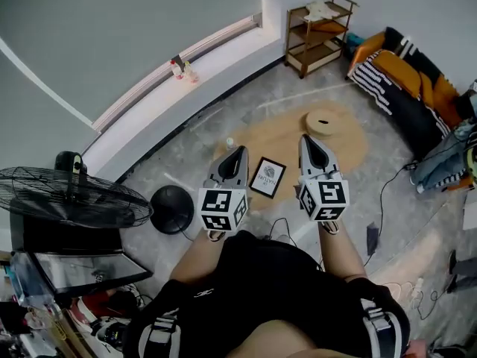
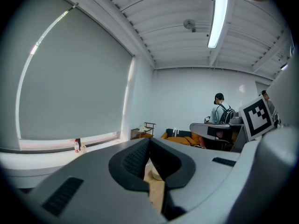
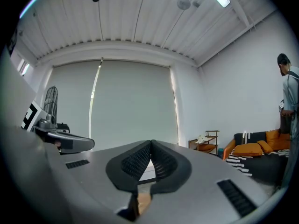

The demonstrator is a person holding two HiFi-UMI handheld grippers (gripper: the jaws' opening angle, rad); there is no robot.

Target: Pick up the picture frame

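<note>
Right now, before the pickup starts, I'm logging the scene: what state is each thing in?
Picture frame, lying face up on the floor, not held.
Left gripper, shut, empty.
Right gripper, shut, empty.
Window blind, drawn down.
Ceiling light, on.

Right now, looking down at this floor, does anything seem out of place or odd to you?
Yes: a small black-framed picture lies flat on the grey floor at the edge of the tan rug, turned askew, where it could be stepped on. A loose black cable also trails across the floor.
</note>
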